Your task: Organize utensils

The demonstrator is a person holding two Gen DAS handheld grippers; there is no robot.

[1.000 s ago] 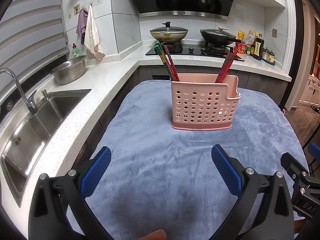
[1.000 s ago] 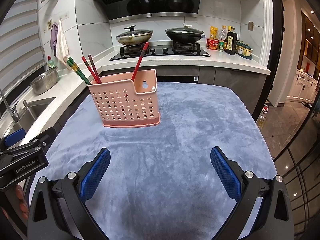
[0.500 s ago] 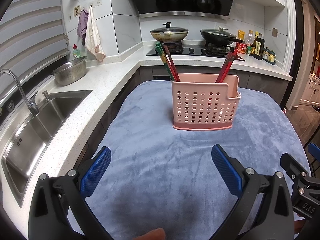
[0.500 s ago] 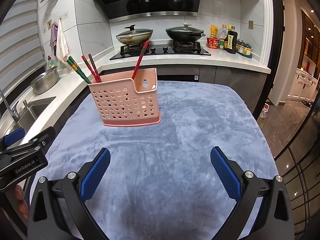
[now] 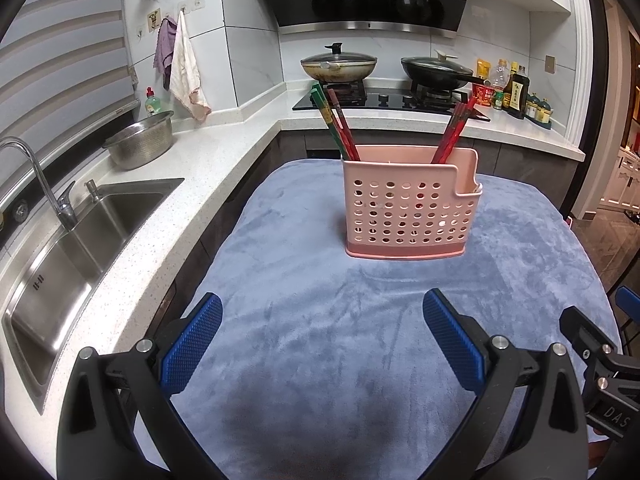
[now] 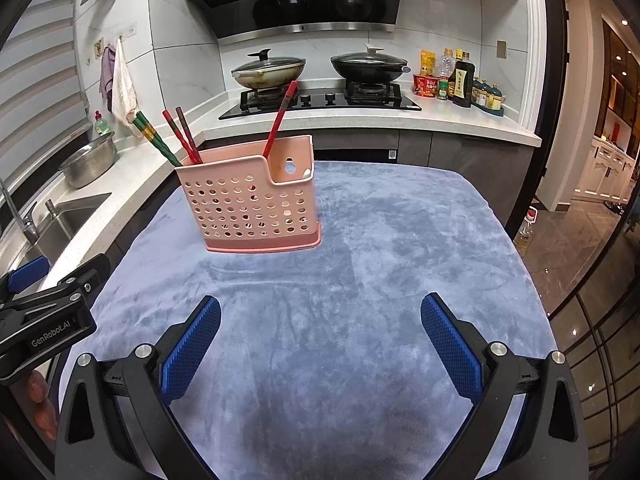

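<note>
A pink perforated utensil holder (image 5: 408, 216) stands upright on a blue-grey cloth (image 5: 320, 320); it also shows in the right wrist view (image 6: 250, 208). Red and green chopsticks (image 5: 338, 128) lean out of its left side, red chopsticks (image 5: 456, 128) out of its right side. In the right wrist view the green pair (image 6: 156, 140) and red pairs (image 6: 182, 134) lean left, one red pair (image 6: 280, 116) leans right. My left gripper (image 5: 322, 320) is open and empty, well short of the holder. My right gripper (image 6: 320, 320) is open and empty, near the cloth's front.
A steel sink (image 5: 80, 232) with a tap and a steel bowl (image 5: 140, 146) lie on the left counter. Two lidded pans (image 5: 338, 66) sit on the hob behind. Bottles (image 5: 516, 92) stand at the back right. The cloth's right edge drops to the floor (image 6: 576, 248).
Both grippers have stayed open and almost still; the view has drifted only slightly.
</note>
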